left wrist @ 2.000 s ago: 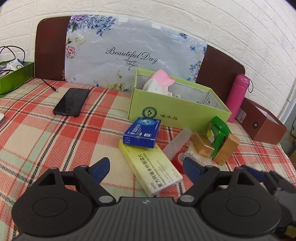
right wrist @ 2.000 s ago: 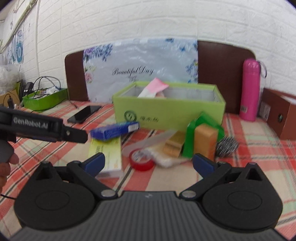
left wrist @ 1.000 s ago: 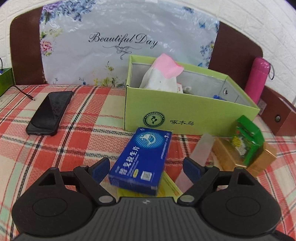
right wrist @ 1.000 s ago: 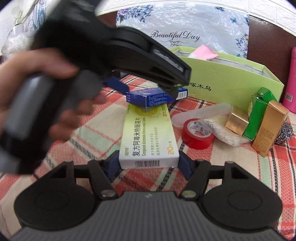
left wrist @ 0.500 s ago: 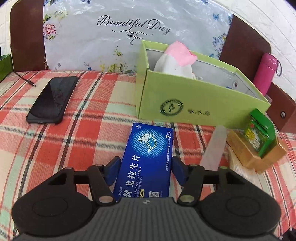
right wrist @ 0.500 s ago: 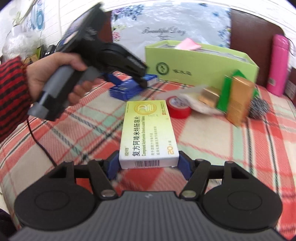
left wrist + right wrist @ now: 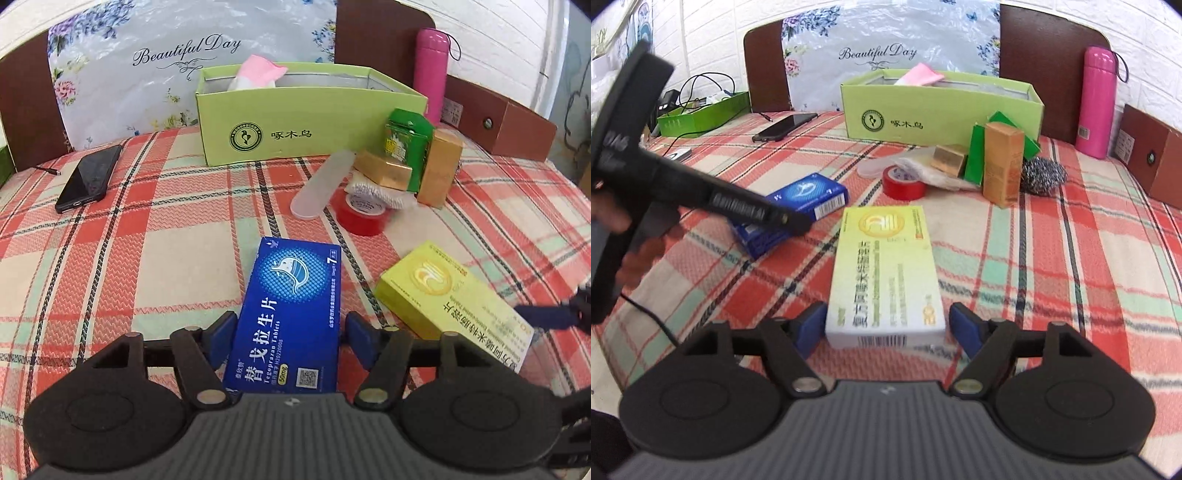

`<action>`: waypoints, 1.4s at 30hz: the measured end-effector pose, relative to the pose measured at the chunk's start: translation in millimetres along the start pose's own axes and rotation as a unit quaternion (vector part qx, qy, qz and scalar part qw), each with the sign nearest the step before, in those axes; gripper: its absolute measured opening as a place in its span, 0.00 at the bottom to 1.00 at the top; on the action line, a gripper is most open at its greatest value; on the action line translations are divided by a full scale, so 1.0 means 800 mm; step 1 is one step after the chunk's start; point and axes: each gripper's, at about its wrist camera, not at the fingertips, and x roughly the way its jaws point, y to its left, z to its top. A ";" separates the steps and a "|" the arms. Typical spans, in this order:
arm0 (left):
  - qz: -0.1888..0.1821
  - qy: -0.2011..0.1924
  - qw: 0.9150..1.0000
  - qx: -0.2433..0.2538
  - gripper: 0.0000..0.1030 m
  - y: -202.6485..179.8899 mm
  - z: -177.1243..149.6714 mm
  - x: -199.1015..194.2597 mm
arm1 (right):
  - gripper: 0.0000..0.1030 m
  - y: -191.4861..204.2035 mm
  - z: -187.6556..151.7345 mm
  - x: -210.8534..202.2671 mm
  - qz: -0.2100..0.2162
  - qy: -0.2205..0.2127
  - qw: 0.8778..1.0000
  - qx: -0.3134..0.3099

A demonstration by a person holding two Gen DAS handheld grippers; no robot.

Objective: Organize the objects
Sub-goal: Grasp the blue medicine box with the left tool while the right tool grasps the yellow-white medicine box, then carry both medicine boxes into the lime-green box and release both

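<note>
The left gripper [image 7: 290, 328] is opening around a blue pill box [image 7: 291, 317] printed "Tegoprazan Tablets" and "50mg"; a small gap shows at the right pad, so the box lies loose on the checked cloth [image 7: 155, 251]. The right gripper [image 7: 888, 325] is opening too, with a yellow medicine box [image 7: 884, 273] lying between its pads, a gap on the right side. Farther out sit a red tape roll [image 7: 904, 181], gold boxes [image 7: 1001, 168] and a green carton [image 7: 404, 146]. Behind them stands a green open box [image 7: 310, 127] marked "WOODPECKER". A sheet behind reads "Beautiful Day" [image 7: 186, 51].
</note>
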 end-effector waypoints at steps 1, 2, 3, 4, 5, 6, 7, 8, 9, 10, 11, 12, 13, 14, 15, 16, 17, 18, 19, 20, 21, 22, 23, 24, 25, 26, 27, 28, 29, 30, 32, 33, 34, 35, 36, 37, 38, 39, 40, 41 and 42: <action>0.002 0.000 1.000 0.001 0.67 0.000 0.000 0.001 | 0.71 0.001 0.003 0.003 0.002 -0.002 1.000 -0.003; 0.001 0.000 1.000 0.000 0.67 0.000 0.001 0.001 | 0.71 0.002 0.005 0.005 0.004 -0.004 1.000 -0.006; -0.002 0.000 1.000 -0.002 0.67 0.001 0.002 0.001 | 0.71 0.003 0.006 0.008 0.004 -0.006 1.000 -0.009; -0.006 -0.001 1.000 -0.004 0.67 0.002 0.002 0.001 | 0.71 0.004 0.009 0.010 0.005 -0.007 1.000 -0.010; -0.007 -0.002 1.000 -0.006 0.67 0.003 0.003 0.001 | 0.70 0.004 0.010 0.013 0.006 -0.007 1.000 -0.009; -0.005 -0.002 1.000 -0.006 0.67 0.002 0.002 0.000 | 0.70 0.003 0.012 0.016 0.007 -0.006 1.000 -0.007; -0.002 -0.003 1.000 -0.005 0.67 0.001 0.001 0.000 | 0.70 0.004 0.013 0.019 0.007 -0.005 1.000 -0.005; 0.001 -0.003 1.000 -0.004 0.67 0.001 0.001 0.001 | 0.70 0.003 0.014 0.021 0.006 -0.004 1.000 -0.005; 0.003 -0.004 1.000 -0.004 0.67 0.000 0.001 0.001 | 0.69 0.003 0.013 0.023 0.006 -0.004 1.000 -0.004; 0.003 -0.005 1.000 -0.005 0.67 0.000 0.001 0.002 | 0.68 0.003 0.013 0.025 0.005 -0.003 1.000 -0.003; 0.003 -0.007 1.000 -0.005 0.67 0.000 0.002 0.002 | 0.67 0.003 0.013 0.027 0.004 -0.002 1.000 -0.001; 0.000 -0.007 1.000 -0.005 0.67 0.000 0.002 0.002 | 0.65 0.003 0.012 0.027 0.004 -0.001 1.000 0.000; -0.002 -0.008 1.000 -0.005 0.65 0.001 0.002 0.003 | 0.64 0.002 0.012 0.028 0.005 -0.001 1.000 0.001; -0.002 -0.010 1.000 -0.004 0.59 0.001 0.003 0.003 | 0.64 0.002 0.012 0.028 0.005 -0.002 1.000 0.001; -0.002 -0.012 1.000 -0.002 0.59 0.000 0.003 0.003 | 0.64 0.002 0.012 0.028 0.005 -0.002 1.000 0.000; -0.003 -0.012 1.000 -0.003 0.59 0.000 0.003 0.003 | 0.63 0.001 0.012 0.028 0.005 -0.002 1.000 0.000; -0.004 -0.013 1.000 -0.006 0.59 0.001 0.004 0.002 | 0.63 0.001 0.012 0.028 0.005 -0.001 1.000 0.000; -0.007 -0.014 1.000 -0.009 0.58 0.001 0.005 0.001 | 0.63 0.000 0.013 0.027 0.006 -0.001 1.000 0.002; -0.011 -0.015 1.000 -0.014 0.58 0.002 0.006 -0.001 | 0.63 -0.001 0.014 0.025 0.010 -0.002 1.000 0.005; -0.017 -0.017 1.000 -0.019 0.58 0.003 0.007 -0.003 | 0.63 -0.002 0.015 0.023 0.013 -0.005 1.000 0.010; -0.022 -0.020 0.999 -0.022 0.58 0.004 0.009 -0.006 | 0.63 -0.003 0.018 0.020 0.016 -0.008 1.000 0.013; -0.027 -0.026 0.999 -0.025 0.58 0.005 0.012 -0.011 | 0.63 -0.004 0.020 0.017 0.019 -0.012 1.000 0.013; -0.031 -0.033 0.999 -0.026 0.58 0.005 0.016 -0.016 | 0.63 -0.005 0.023 0.014 0.020 -0.016 1.000 0.013; -0.034 -0.040 0.998 -0.026 0.58 0.005 0.019 -0.020 | 0.63 -0.005 0.026 0.011 0.020 -0.020 1.000 0.013; -0.038 -0.047 0.998 -0.027 0.58 0.004 0.023 -0.025 | 0.63 -0.007 0.029 0.008 0.022 -0.024 0.999 0.014; -0.042 -0.054 0.997 -0.027 0.58 0.004 0.028 -0.030 | 0.63 -0.009 0.033 0.005 0.024 -0.029 0.999 0.016; -0.045 -0.062 0.997 -0.026 0.58 0.004 0.033 -0.035 | 0.63 -0.011 0.038 0.001 0.026 -0.035 0.999 0.018; -0.047 -0.069 0.996 -0.024 0.58 0.004 0.038 -0.039 | 0.63 -0.014 0.042 -0.003 0.028 -0.040 0.999 0.021; -0.048 -0.079 0.995 -0.022 0.58 0.003 0.044 -0.044 | 0.63 -0.017 0.048 -0.006 0.030 -0.047 0.998 0.024; -0.049 -0.087 0.995 -0.020 0.58 0.003 0.050 -0.048 | 0.63 -0.020 0.054 -0.009 0.032 -0.054 0.998 0.027; -0.052 -0.107 0.993 -0.019 0.58 0.004 0.065 -0.055 | 0.63 -0.027 0.068 -0.013 0.033 -0.068 0.997 0.031; -0.053 -0.117 0.991 -0.019 0.58 0.006 0.075 -0.059 | 0.63 -0.033 0.076 -0.014 0.031 -0.077 0.996 0.032; -0.053 -0.126 0.990 -0.019 0.58 0.007 0.083 -0.061 | 0.63 -0.038 0.085 -0.015 0.028 -0.085 0.995 0.032; -0.051 -0.136 0.989 -0.019 0.58 0.007 0.093 -0.064 | 0.63 -0.043 0.095 -0.015 0.024 -0.094 0.995 0.030; -0.049 -0.146 0.988 -0.017 0.58 0.008 0.102 -0.066 | 0.63 -0.047 0.105 -0.015 0.019 -0.104 0.994 0.028; -0.047 -0.155 0.987 -0.015 0.58 0.008 0.110 -0.067 | 0.63 -0.050 0.115 -0.015 0.015 -0.114 0.993 0.025; -0.045 -0.162 0.986 -0.015 0.58 0.008 0.119 -0.067 | 0.63 -0.054 0.126 -0.013 0.011 -0.122 0.992 0.023; -0.040 -0.170 0.984 -0.017 0.58 0.010 0.129 -0.066 | 0.63 -0.060 0.138 -0.009 0.007 -0.130 0.991 0.024; -0.036 -0.176 0.984 -0.020 0.58 0.012 0.138 -0.064 | 0.63 -0.065 0.150 -0.005 0.004 -0.136 0.990 0.025; -0.031 -0.180 0.983 -0.025 0.58 0.014 0.148 -0.061 | 0.63 -0.070 0.161 0.000 0.001 -0.142 0.990 0.027; -0.029 -0.184 0.982 -0.033 0.58 0.017 0.159 -0.057 | 0.63 -0.076 0.174 0.007 -0.003 -0.147 0.989 0.031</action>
